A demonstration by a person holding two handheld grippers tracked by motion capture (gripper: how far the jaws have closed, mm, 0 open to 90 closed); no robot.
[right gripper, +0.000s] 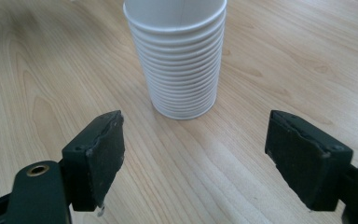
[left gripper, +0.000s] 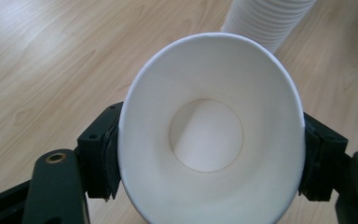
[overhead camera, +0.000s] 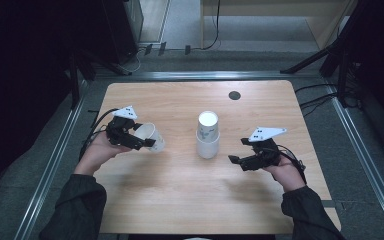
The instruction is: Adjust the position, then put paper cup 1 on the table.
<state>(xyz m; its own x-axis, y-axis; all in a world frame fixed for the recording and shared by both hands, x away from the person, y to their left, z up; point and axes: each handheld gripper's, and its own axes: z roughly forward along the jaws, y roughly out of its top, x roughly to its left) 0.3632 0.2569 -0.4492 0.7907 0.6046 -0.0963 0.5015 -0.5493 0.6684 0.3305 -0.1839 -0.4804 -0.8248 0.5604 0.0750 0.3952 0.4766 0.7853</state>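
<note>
1. At the left of the high view, the person's left hand (overhead camera: 100, 148) is coming in from the bottom edge and carrying the left gripper (overhead camera: 147, 141) above the wooden table (overhead camera: 180, 200), with the grey three-cornered plate (overhead camera: 125, 113) sitting on top of it.
2. The left gripper is clamping a single white paper cup (overhead camera: 150, 136); its two black jaws are pressing on opposite sides of the cup wall near the rim.
3. In the left gripper view that paper cup (left gripper: 209, 140) is facing the camera mouth first, its rim squeezed into an oval and its round bottom showing deep inside, so the cup is lying tilted rather than standing.
4. In the middle of the table a stack of cups (overhead camera: 208, 135) is standing upright, near the held cup but apart from it; the ribbed side of the stack of cups (left gripper: 268, 21) is showing just beyond the held cup's rim in the left gripper view.
5. At the right of the high view, the right hand (overhead camera: 286, 170) is holding the right gripper (overhead camera: 236, 162) low over the table, pointing toward the stack.
6. In the right gripper view the jaws of the right gripper (right gripper: 193, 158) are standing wide apart with only bare table between them, and the stack of cups (right gripper: 179, 56) is standing ahead of them, untouched.
</note>
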